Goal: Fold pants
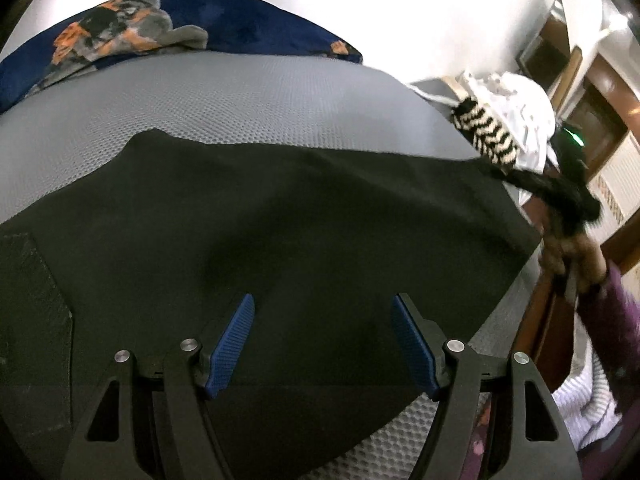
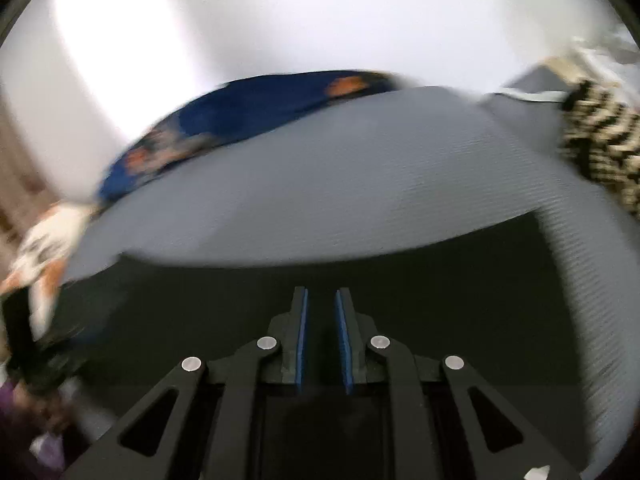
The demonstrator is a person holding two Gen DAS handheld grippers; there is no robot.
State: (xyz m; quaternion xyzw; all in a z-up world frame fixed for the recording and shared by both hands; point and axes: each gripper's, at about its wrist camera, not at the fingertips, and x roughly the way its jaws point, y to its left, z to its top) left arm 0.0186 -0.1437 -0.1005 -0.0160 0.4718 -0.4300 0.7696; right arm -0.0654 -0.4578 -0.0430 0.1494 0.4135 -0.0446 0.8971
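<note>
Black fabric pants (image 1: 280, 220) spread flat on grey mesh-textured bed (image 1: 240, 96), left tool (image 1: 322, 344) held wide apart above them, right tool (image 2: 321, 340) nearly closed, nothing clamped.

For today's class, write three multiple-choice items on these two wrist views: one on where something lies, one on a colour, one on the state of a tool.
1. Where do the black fabric pants lie?
A. on the grey mesh-textured mattress
B. on a wooden chair
C. in a basket

2. What colour are the ribbed pads on the left tool?
A. red
B. blue
C. white

3. How do the left tool's jaws stand?
A. clamped on cloth
B. wide apart, holding nothing
C. out of view

Answers:
1 A, the dark cloth spreads flat over the grey surface.
2 B, both inner faces show blue.
3 B, a broad gap shows between the fingers, with the pants lying beyond.
</note>
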